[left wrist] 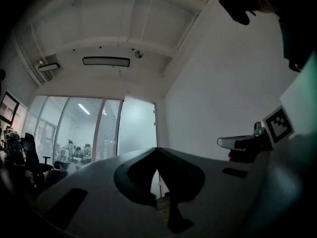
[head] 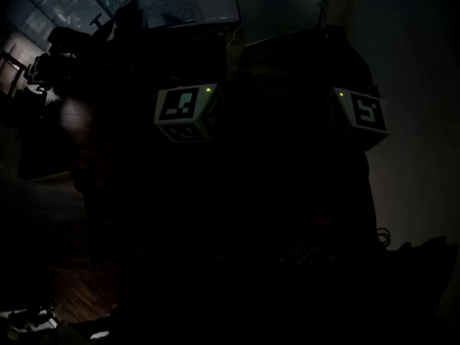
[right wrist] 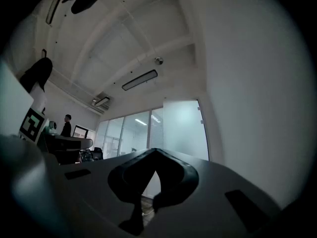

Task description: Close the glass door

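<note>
Head view almost black; gripper views dim, fisheye-bent, dark-cornered; light enters through the far glass door (left wrist: 138,125) and glass wall (left wrist: 74,133).

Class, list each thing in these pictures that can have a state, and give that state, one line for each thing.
left gripper: jaws together, nothing between them
right gripper: jaws together, nothing between them
glass door: frosted; whether it is open or closed cannot be told from here
ceiling light: unlit
green lamp on the left gripper's marker cube: lit
</note>
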